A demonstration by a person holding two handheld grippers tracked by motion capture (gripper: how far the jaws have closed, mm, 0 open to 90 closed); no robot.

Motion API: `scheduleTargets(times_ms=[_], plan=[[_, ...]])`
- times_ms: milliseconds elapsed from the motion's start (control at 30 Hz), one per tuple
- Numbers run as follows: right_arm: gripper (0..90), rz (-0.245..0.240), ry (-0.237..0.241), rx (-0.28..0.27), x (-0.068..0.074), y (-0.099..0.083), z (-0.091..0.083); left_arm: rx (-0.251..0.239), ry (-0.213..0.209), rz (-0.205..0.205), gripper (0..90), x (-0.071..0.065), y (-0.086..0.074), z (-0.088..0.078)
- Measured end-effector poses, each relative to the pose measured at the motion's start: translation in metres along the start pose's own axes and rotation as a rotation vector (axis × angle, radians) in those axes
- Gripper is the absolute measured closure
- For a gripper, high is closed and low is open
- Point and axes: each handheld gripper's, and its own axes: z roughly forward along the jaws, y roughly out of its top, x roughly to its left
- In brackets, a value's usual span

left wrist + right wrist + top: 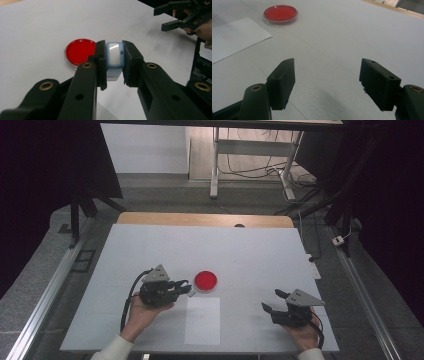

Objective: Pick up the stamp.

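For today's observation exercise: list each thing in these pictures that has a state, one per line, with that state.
Left hand-held gripper: shut on the stamp.
Stamp: held off the table, beside the ink pad.
Right hand-held gripper: open, holding nothing.
Red ink pad: uncovered, on the table.
Paper sheet: flat on the table.

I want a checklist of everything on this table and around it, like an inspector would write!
Surface: white table, wooden edge at the far side.
Job's things: small blue-and-white block clamped in the left gripper; red round dish right beside it; white paper sheet flat, nearer the person.
Clutter: nothing seen.
Grippers: left gripper shut on the block; right gripper open, nothing between its jaws, hovering at the table's right.
Cables: black cable trailing from the left gripper; loose wires on the floor behind.
Surroundings: metal rails beside the table, desk legs beyond.
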Motion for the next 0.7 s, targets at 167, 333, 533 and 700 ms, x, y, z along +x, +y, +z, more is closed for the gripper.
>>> scheduleTargets(times_ms=[167, 333, 533, 700], plan=[[28.3, -0.004, 0.002, 0.000, 0.001, 0.000, 0.000, 0.000, -0.009, -0.002, 74.9, -0.006, 0.001, 0.006], [28.3, -0.012, 0.003, 0.001, 0.002, 0.000, 0.000, -0.011, -0.027, 0.002, 74.9, -0.015, 0.004, 0.012], [28.3, -0.014, 0.002, -0.008, 0.002, 0.000, -0.001, -0.011, -0.041, 0.010, 74.9, -0.025, 0.006, 0.019], [28.4, -0.018, -0.003, -0.007, 0.003, 0.000, -0.002, -0.004, -0.057, 0.023, 74.9, -0.036, 0.008, 0.027]])
